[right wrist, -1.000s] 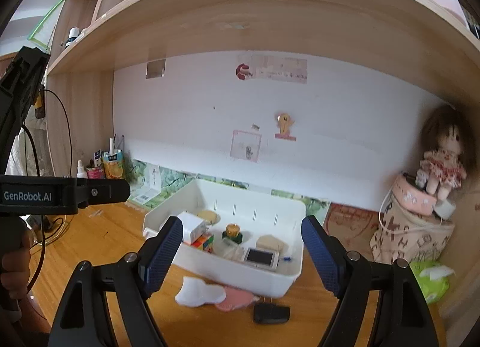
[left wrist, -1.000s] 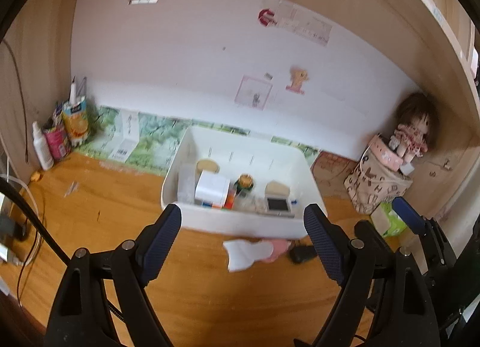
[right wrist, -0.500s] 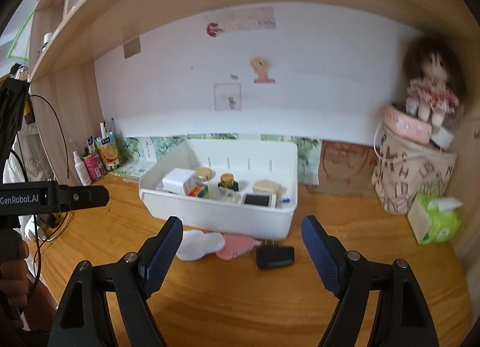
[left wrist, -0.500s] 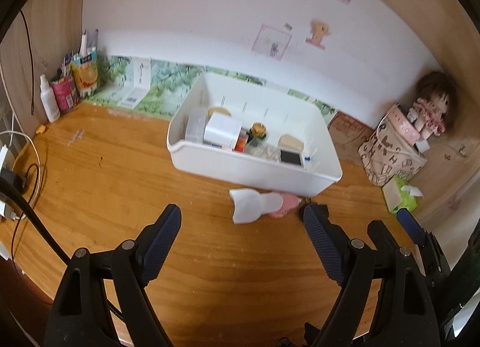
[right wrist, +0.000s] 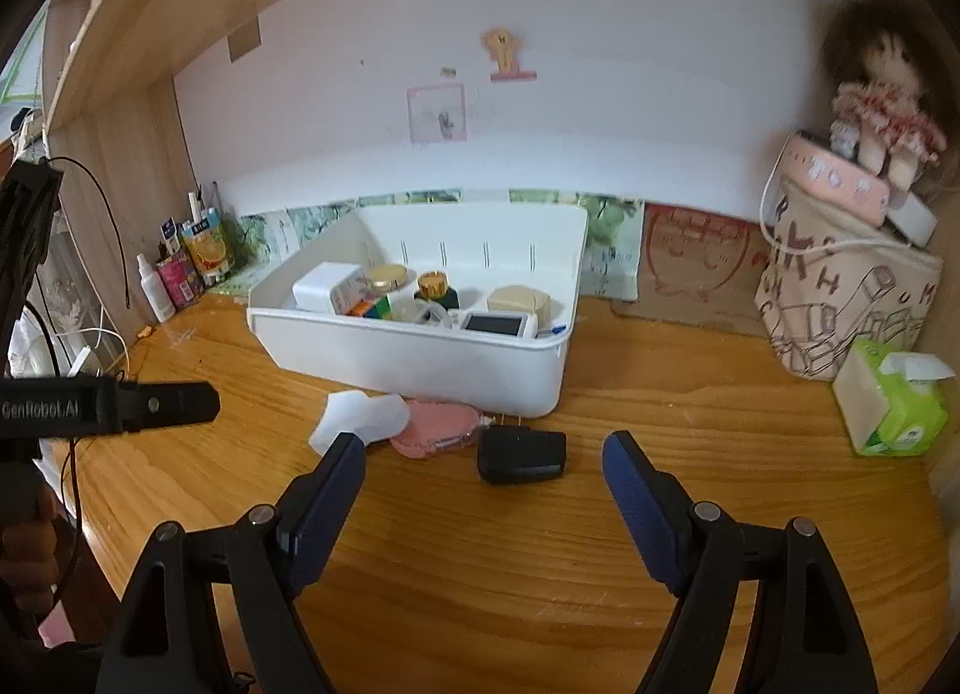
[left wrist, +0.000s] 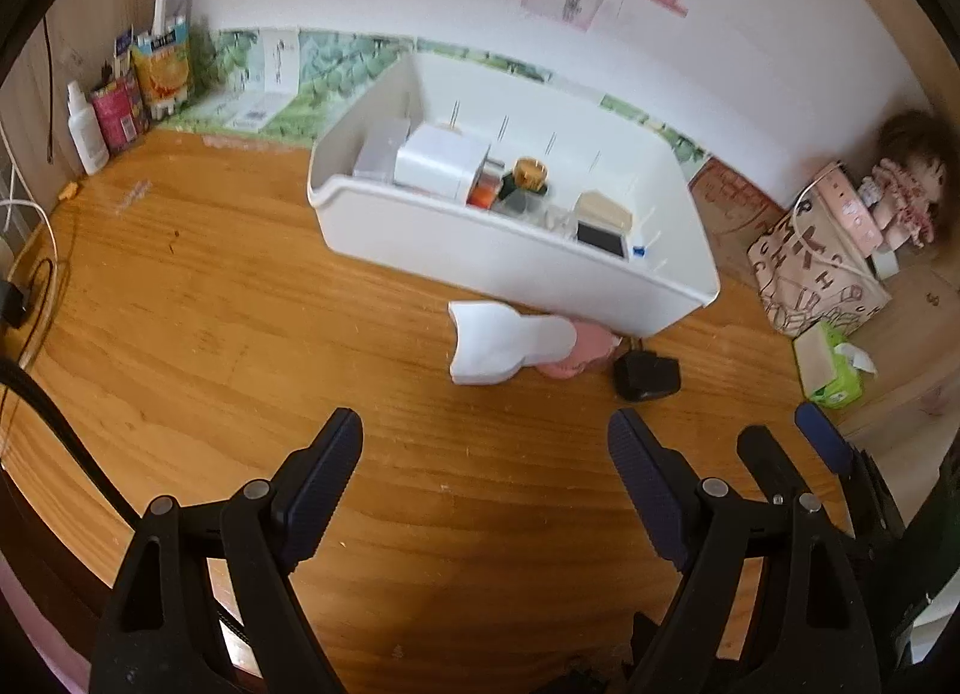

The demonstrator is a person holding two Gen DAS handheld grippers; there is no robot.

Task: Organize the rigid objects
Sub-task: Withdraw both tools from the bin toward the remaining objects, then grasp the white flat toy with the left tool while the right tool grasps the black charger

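just beyond right tongs (right wrist: 483,463): black charger (right wrist: 521,455).

Soft, even daylight fills both views, bright on the white wall (right wrist: 600,111). A dim shadow darkens the worktop (left wrist: 480,574) nearest the camera. Fisheye bending curves the edges, corners black; slight blur throughout.
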